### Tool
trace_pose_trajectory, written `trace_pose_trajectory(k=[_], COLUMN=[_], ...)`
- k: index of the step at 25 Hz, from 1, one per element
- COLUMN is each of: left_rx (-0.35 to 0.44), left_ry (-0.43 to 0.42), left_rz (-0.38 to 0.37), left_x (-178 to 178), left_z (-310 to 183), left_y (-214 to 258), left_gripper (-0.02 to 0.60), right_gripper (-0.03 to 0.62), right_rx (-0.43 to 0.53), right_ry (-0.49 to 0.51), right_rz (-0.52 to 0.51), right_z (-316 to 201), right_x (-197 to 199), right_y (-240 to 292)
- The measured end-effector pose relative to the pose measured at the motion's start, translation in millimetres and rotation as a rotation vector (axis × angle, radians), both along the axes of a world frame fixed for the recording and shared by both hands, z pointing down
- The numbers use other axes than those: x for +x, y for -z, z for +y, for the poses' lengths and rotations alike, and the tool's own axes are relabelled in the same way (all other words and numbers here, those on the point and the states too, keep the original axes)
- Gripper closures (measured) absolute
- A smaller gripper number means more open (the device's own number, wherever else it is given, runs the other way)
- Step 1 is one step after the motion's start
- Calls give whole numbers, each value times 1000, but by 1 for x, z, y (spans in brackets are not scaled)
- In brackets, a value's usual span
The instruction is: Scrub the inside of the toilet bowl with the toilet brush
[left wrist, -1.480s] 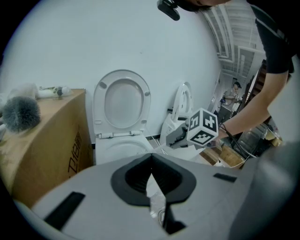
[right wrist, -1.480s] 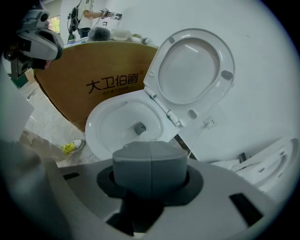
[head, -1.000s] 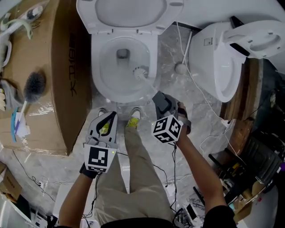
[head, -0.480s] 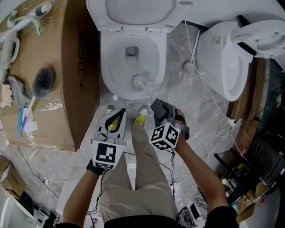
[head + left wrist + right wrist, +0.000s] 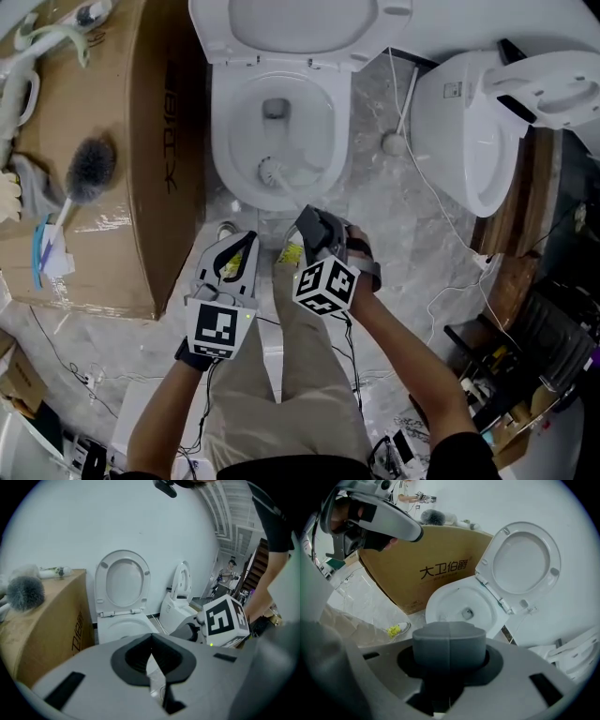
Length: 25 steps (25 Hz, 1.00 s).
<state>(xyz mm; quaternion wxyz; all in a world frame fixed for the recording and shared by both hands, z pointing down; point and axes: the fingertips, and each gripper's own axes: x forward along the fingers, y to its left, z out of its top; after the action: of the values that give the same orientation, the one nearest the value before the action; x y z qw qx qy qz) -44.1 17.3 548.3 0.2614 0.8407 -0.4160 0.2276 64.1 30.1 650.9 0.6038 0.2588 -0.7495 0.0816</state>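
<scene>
An open white toilet bowl (image 5: 223, 150) stands at the top centre of the head view, its lid (image 5: 281, 28) raised. The white head of the toilet brush (image 5: 271, 171) lies inside the bowl against the near left wall. Its pale handle runs down to my right gripper (image 5: 309, 220), which is shut on it just in front of the bowl's near rim. The right gripper view looks over the shut pads (image 5: 449, 641) toward the bowl (image 5: 440, 597); the brush is hidden there. My left gripper (image 5: 236, 246) hangs beside it, left of the bowl's front, shut with nothing in it.
A big cardboard box (image 5: 122, 169) stands close on the bowl's left, with a grey duster (image 5: 91, 167) on top. A second toilet (image 5: 478, 122) is to the right, and cables (image 5: 441, 216) trail over the marble floor. The person's shoes (image 5: 292, 251) are at the bowl's base.
The brush head has swept from the right side of the bowl to the near left wall. My right gripper shifted left with it. The left gripper has hardly moved.
</scene>
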Motion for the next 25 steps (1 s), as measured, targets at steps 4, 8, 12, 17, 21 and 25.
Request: trace_pose_trajectory(k=[4,8,12,17,21,25], left_rx=[1,-9,-17,-52,-64,-75], left_ry=[21,41,55,96,131,151], left_rz=[-2,-10,-3,15,27,32], left_x=[-8,-14,-15,-18,-20,-21], left_z=[-2,-1,0,0,-8,-12], left_y=[-2,-9,-15,-27,-35,-40], left_gripper=[571,571,571,571,571,571], right_gripper=[445,445,445,445,445,445], right_rx=[7,11,34,64,99,140], right_ry=[24,43,71,137,174,177], right_rz=[1,-4,18,41,47,62], right_z=[-11,-24,-40,-60,-93,-123], right_x=[-12,-20,-27,-42,-50,-56], right_y=[-6,-14,-25,-37,-45,-49])
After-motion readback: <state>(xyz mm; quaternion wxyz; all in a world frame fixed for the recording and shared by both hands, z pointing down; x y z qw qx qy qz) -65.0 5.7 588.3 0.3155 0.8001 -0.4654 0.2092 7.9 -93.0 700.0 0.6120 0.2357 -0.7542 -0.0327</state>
